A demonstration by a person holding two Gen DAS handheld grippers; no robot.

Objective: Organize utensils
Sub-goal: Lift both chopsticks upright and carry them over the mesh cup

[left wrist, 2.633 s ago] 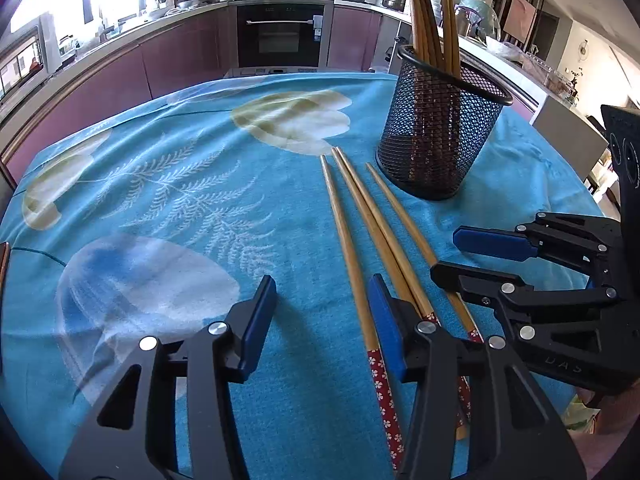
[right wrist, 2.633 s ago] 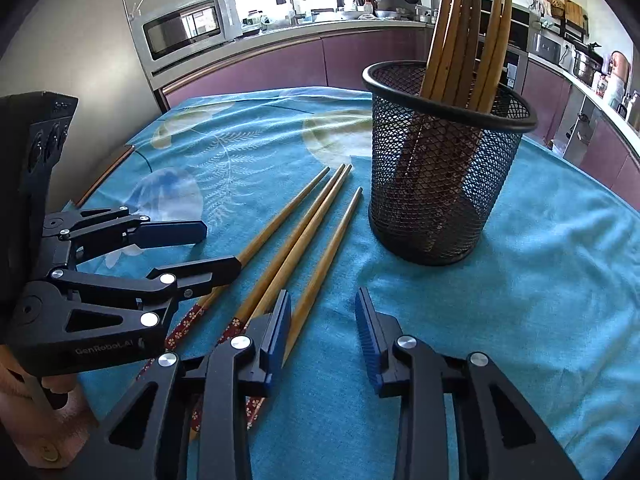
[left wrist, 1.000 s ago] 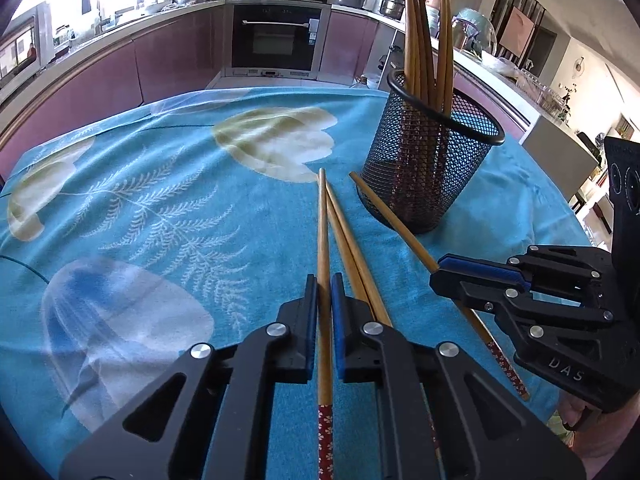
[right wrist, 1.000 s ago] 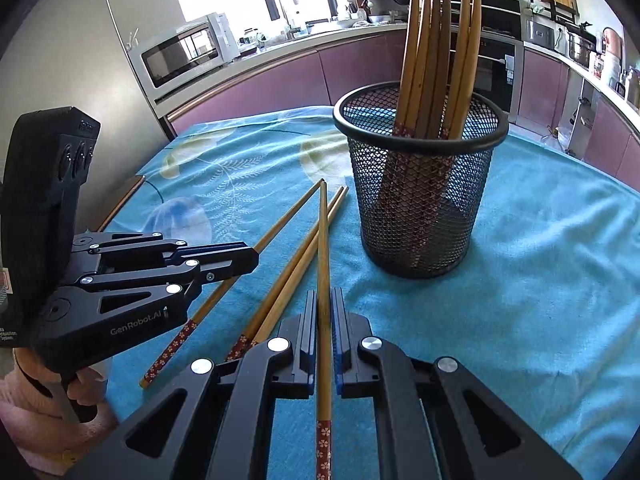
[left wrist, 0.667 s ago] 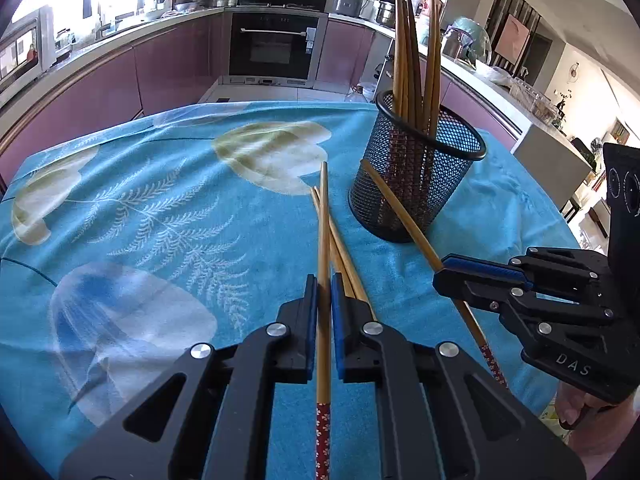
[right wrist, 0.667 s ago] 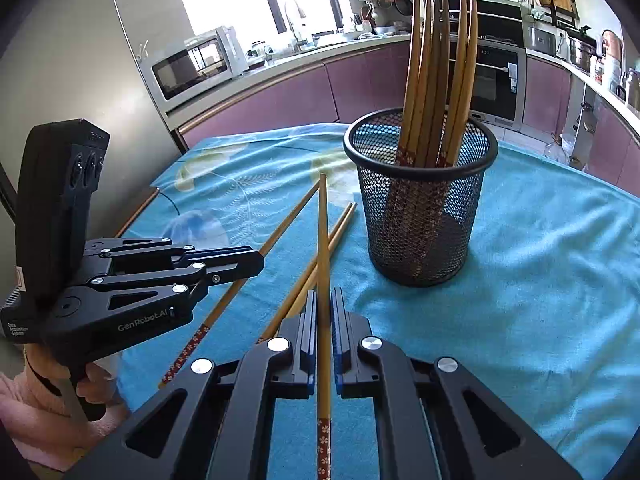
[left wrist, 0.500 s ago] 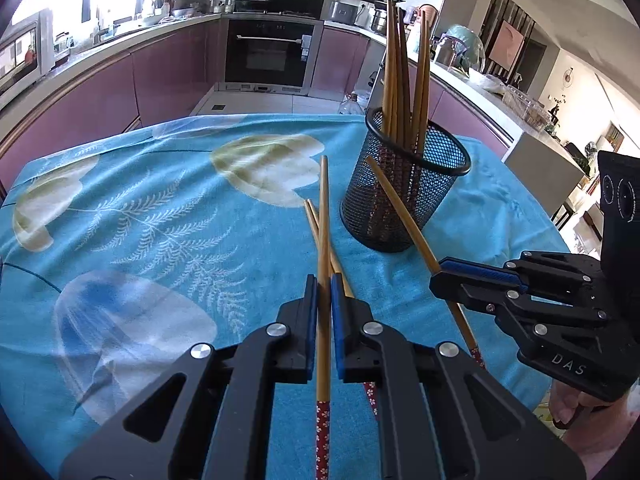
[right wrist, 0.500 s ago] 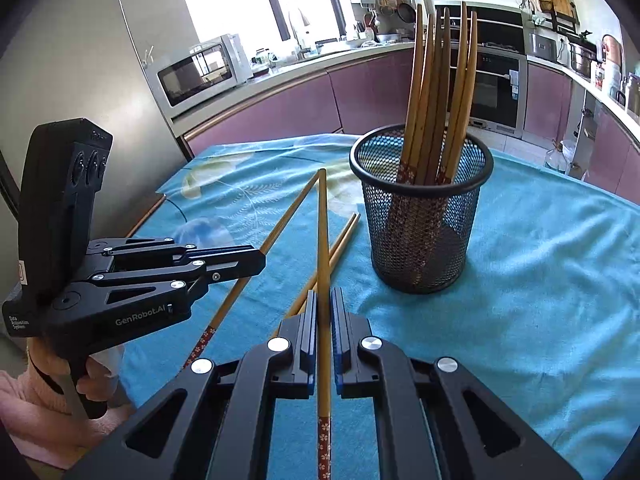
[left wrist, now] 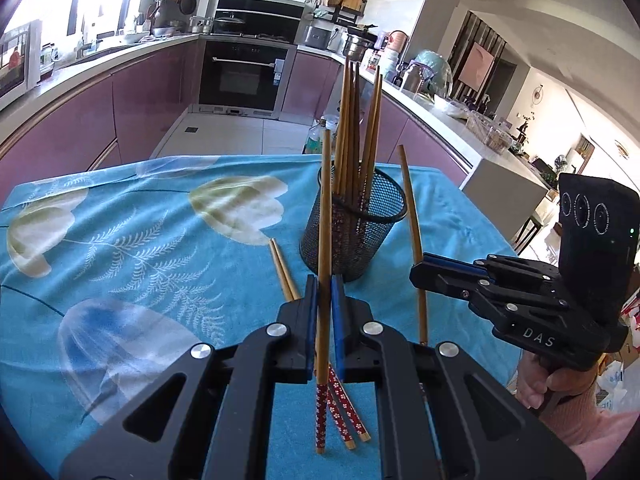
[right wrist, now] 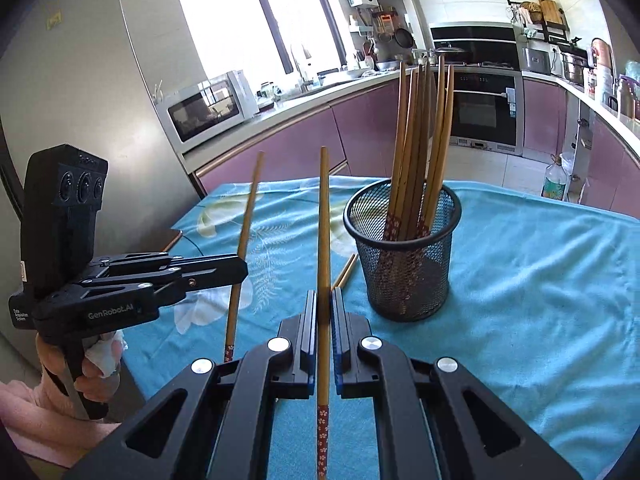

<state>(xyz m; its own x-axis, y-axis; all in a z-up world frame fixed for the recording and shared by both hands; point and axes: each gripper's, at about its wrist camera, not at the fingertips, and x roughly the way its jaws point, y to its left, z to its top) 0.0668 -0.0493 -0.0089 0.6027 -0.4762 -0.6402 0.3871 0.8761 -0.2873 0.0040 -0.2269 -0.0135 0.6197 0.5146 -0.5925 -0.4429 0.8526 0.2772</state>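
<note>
Turquoise cloth (left wrist: 132, 240): covers the counter, printed with pale leaves and ferns; the black mesh cup (left wrist: 354, 232) stands on it and serves as landmark.
Left gripper (left wrist: 324, 292): left of the mesh cup in the right wrist view, its blue-padded fingers (left wrist: 310, 308) drawn narrow and clamped on one chopstick.
Left chopstick (left wrist: 324, 220): bamboo, gripped at its lower half, tip rising in front of the cup's left side, red flowered end hanging below the fingers and clear of the cloth.
Loose chopsticks (left wrist: 285, 270): two lie on the cloth just left of the cup's base, side by side, their red patterned ends showing under the left gripper.
Mesh cup contents: a bundle of chopsticks (right wrist: 420, 140) stands upright inside, tips up, leaning against the rim.
Right gripper (right wrist: 324, 308): near side of the mesh cup in its own view, right of it in the left wrist view; fingers (right wrist: 308, 320) narrow, pressed on a single chopstick.
Right chopstick (right wrist: 323, 240): held lifted, tip pointing up left of the cup's rim, not touching the cup.
Hands: a hand (left wrist: 548, 384) grips the right gripper's handle; another hand (right wrist: 86, 364) grips the left one, with a pink sleeve.
</note>
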